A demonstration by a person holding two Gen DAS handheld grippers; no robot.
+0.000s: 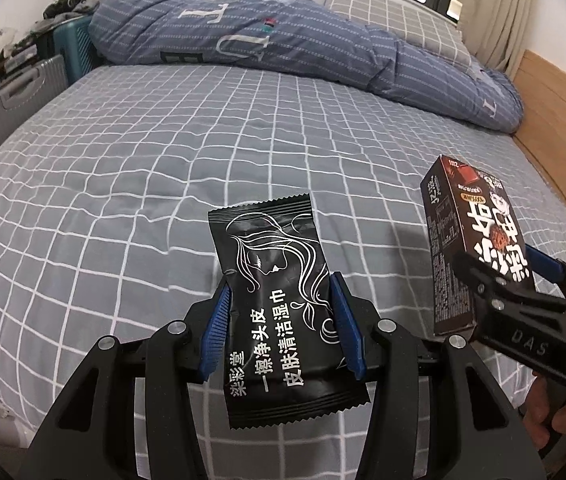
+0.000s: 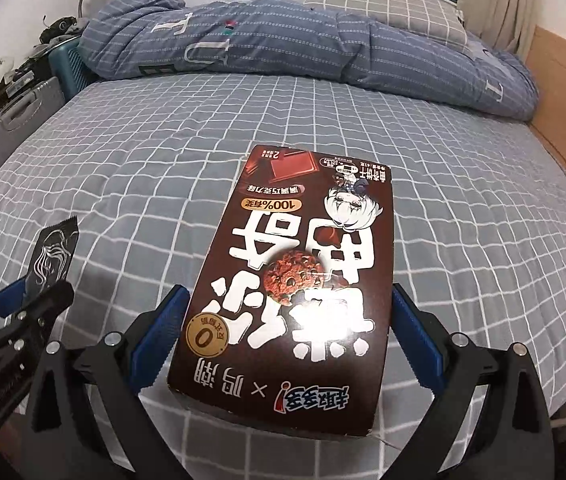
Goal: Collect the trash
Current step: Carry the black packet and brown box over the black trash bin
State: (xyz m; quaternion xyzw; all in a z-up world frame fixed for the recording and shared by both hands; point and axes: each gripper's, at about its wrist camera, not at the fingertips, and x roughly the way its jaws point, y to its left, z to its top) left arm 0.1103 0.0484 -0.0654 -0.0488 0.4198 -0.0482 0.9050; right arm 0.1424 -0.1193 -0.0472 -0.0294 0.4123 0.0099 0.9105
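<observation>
A black wet-wipe packet with a white line drawing is held above the bed, and my left gripper is shut on it, blue pads pressing both of its sides. A dark brown cookie box is clamped between the blue pads of my right gripper, also off the bed. In the left wrist view the cookie box and the right gripper appear at the right. In the right wrist view the packet and the left gripper sit at the left edge.
The bed has a grey checked sheet. A rolled blue striped duvet and a grey checked pillow lie at its far side. Suitcases stand on the left, a wooden frame on the right. A hand grips the right tool.
</observation>
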